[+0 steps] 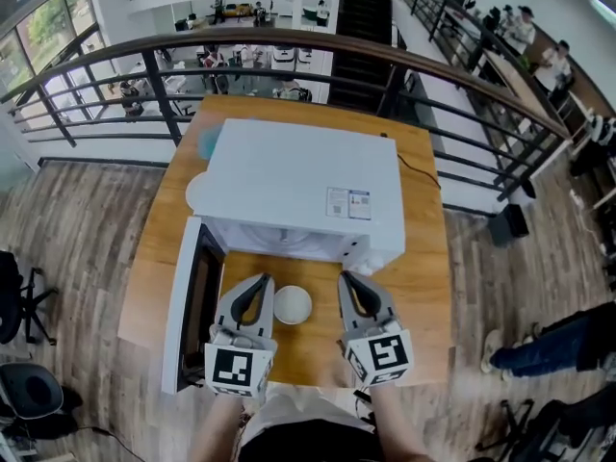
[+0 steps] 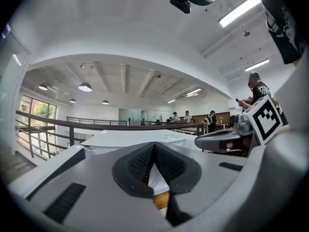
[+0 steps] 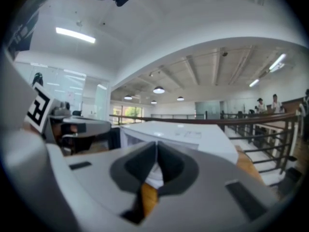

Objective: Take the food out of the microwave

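A white microwave [image 1: 298,191] stands on a wooden table [image 1: 423,258], and its door [image 1: 188,306] hangs open to the left. In front of the open cavity a small white bowl [image 1: 293,305] sits on the table. My left gripper [image 1: 258,282] is just left of the bowl and my right gripper [image 1: 348,279] just right of it; both are shut and hold nothing. The left gripper view has my left gripper [image 2: 154,145] level with the microwave's top [image 2: 130,138]. The right gripper view shows my right gripper [image 3: 157,144] before the microwave [image 3: 178,134].
A curved dark railing [image 1: 289,41] runs behind the table, with a lower floor beyond it. A white round plate [image 1: 197,192] and a pale blue thing [image 1: 207,142] lie at the microwave's back left. Office chairs [image 1: 19,301] stand at the left. A person's legs [image 1: 539,349] show at the right.
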Motion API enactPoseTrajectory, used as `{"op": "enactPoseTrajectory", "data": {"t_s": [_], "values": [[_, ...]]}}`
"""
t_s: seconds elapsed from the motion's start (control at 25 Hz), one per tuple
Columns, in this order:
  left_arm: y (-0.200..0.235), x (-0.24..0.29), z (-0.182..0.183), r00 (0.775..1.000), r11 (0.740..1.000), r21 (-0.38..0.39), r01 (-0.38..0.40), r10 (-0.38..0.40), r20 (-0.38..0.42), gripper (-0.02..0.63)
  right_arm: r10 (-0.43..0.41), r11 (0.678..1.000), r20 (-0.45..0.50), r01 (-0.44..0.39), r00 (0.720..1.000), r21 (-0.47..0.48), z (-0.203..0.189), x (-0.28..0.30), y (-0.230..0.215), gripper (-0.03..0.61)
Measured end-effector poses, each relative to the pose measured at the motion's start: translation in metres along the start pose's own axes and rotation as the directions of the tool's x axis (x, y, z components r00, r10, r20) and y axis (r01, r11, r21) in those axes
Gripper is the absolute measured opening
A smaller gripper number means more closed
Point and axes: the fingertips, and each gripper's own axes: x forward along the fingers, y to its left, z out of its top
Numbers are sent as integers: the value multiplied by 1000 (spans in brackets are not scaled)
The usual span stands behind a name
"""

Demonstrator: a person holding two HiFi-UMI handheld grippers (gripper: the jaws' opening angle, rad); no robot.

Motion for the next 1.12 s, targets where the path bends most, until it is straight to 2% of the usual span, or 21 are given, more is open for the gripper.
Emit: {"op": "enactPoseTrajectory", "data": {"t_s": [0.16,0.56,0.72,0.84,1.12], "values": [[-4,-10,26,999,1000,-4,16,-16,36,31,-16,1000,27,15,1000,7,26,-19,-2,35],[-22,-32,74,993,999,6,32,-32,112,31,-31,999,41,30,999,26,53,-62,-2,35],[-29,-42,79,994,999,-28,26,-23,108,31,-52,999,51,52,997,-2,65,-77,-7,35],[-32,-47,80,993,999,-24,25,-22,113,31,-66,998,55,67,996,-21,71,-88,-10,37],[-31,-54,80,993,1000,4,24,-24,112,32,-87,996,49,87,995,10,69,-104,-14,36]]}}
